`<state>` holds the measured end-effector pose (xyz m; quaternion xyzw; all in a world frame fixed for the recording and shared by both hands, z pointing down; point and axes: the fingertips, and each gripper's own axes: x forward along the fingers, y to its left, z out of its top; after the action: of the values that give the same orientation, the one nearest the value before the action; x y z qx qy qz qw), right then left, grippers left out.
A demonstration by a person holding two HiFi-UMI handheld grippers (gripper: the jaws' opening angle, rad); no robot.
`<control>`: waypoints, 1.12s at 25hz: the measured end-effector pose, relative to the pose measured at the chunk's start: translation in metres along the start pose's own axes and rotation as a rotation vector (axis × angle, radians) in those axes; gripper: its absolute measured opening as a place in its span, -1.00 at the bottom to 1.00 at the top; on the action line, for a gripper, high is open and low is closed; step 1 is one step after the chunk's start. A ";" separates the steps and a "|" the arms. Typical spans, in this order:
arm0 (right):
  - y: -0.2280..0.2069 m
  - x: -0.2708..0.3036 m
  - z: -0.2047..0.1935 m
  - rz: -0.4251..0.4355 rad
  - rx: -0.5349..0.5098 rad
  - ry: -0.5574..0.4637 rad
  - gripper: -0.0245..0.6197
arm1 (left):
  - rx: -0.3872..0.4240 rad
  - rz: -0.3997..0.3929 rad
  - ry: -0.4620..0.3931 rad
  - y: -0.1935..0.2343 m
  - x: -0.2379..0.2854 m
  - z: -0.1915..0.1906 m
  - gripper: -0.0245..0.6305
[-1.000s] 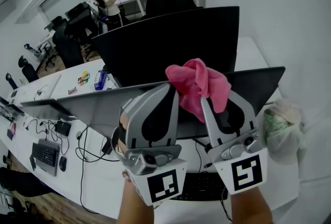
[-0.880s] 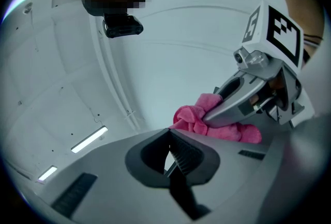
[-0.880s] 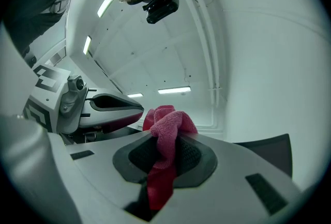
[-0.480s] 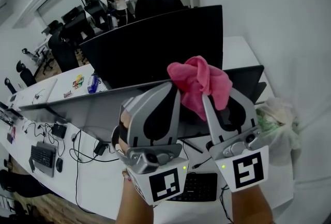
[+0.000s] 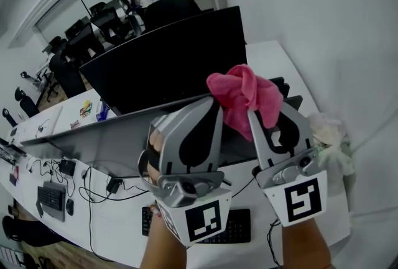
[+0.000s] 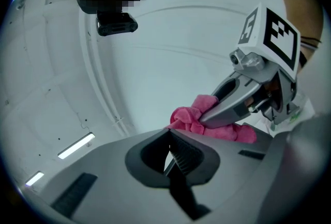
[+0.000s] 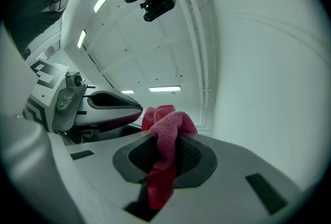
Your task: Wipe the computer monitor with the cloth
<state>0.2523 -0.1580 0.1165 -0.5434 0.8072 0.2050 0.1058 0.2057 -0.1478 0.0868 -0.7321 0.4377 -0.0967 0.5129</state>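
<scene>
Pink cloth (image 5: 244, 94) is bunched up and clamped in the right gripper's (image 5: 266, 109) fingers, held up in the air near the black monitor (image 5: 168, 56). The left gripper (image 5: 208, 113) is just beside it, fingers squeezed together on nothing. A keyboard (image 5: 233, 230) lies on the worktop (image 5: 273, 56) below.

Left gripper (image 5: 214, 106) apparently hides most of keyboard (image 5: 239, 227).

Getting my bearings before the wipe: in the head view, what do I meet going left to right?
The keyboard at far left → left gripper → pink cloth → crumpled white bag.
</scene>
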 end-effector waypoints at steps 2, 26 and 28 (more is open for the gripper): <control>-0.011 -0.003 -0.002 -0.012 -0.003 0.002 -0.73 | 0.004 -0.013 -0.007 -0.006 0.008 0.006 -0.92; -0.065 -0.034 -0.016 -0.111 0.008 0.020 -0.73 | -0.024 -0.084 -0.045 -0.054 0.041 0.035 -0.92; -0.063 -0.038 -0.023 -0.112 0.012 0.035 -0.73 | -0.030 -0.091 -0.040 -0.059 0.039 0.032 -0.92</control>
<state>0.3257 -0.1572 0.1381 -0.5904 0.7786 0.1844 0.1060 0.2802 -0.1498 0.1097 -0.7607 0.3951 -0.0987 0.5055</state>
